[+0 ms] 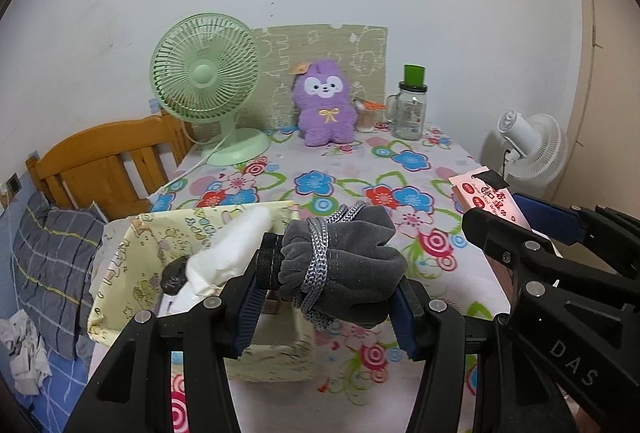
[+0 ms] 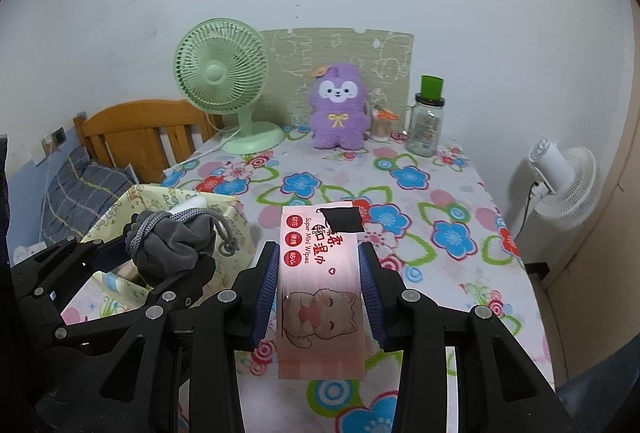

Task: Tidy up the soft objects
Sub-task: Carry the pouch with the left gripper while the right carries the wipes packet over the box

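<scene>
My left gripper [image 1: 326,307] is shut on a grey drawstring pouch [image 1: 340,265] wound with a grey cord, held above the table. Just beyond and left of it stands a pale yellow patterned fabric bin [image 1: 132,261] with white stuffing and other soft items inside. My right gripper [image 2: 320,293] is shut on a pink pack of wet wipes [image 2: 320,297] with a cat picture; the same pack [image 1: 486,199] shows at the right of the left wrist view. The pouch [image 2: 172,245] and the bin [image 2: 236,233] appear at the left of the right wrist view. A purple plush toy [image 1: 324,105] sits at the table's far edge.
The table has a flowered cloth [image 1: 360,189]. At the back stand a green desk fan [image 1: 204,85], a glass jar with a green cap [image 1: 410,105] and a small cup [image 1: 366,117]. A white floor fan [image 1: 528,149] is at the right, a wooden bed head [image 1: 100,161] at the left.
</scene>
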`<state>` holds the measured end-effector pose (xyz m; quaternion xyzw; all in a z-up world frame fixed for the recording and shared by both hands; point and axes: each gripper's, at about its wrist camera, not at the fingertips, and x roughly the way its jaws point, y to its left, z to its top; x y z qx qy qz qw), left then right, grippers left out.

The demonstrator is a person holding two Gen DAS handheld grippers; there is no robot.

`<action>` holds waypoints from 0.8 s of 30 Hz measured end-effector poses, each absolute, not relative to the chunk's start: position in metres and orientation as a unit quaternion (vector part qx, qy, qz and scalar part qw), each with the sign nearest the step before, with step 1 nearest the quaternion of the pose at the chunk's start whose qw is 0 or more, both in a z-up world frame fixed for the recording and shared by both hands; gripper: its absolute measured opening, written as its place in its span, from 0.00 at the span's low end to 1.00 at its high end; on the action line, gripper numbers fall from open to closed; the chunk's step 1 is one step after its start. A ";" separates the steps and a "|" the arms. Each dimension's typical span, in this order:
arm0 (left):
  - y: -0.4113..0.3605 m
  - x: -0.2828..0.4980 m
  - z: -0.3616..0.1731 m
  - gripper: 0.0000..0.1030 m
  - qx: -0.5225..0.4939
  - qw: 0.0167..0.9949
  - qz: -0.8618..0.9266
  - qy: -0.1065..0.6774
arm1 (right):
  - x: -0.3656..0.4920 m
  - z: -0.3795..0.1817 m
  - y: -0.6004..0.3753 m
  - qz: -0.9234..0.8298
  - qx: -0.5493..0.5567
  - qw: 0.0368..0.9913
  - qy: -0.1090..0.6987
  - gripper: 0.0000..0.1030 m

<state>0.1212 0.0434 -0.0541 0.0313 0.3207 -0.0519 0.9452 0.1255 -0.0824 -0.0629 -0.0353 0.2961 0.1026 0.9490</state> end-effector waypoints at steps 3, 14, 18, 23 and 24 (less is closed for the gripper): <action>0.053 0.125 -0.055 0.55 0.030 0.945 -0.047 0.323 | 0.131 -0.064 -0.071 0.108 -0.039 0.947 0.299 0.41; 0.089 0.141 -0.062 0.55 0.022 0.941 -0.030 0.337 | 0.151 -0.071 -0.035 0.131 -0.046 0.939 0.314 0.41; 0.106 0.148 -0.065 0.55 0.014 0.940 -0.018 0.341 | 0.158 -0.073 -0.021 0.146 -0.051 0.934 0.322 0.41; 0.124 0.155 -0.071 0.55 0.006 0.938 -0.008 0.346 | 0.165 -0.076 -0.005 0.157 -0.054 0.931 0.324 0.41; 0.126 0.156 -0.072 0.55 0.006 0.938 -0.007 0.347 | 0.166 -0.076 -0.003 0.159 -0.054 0.931 0.324 0.41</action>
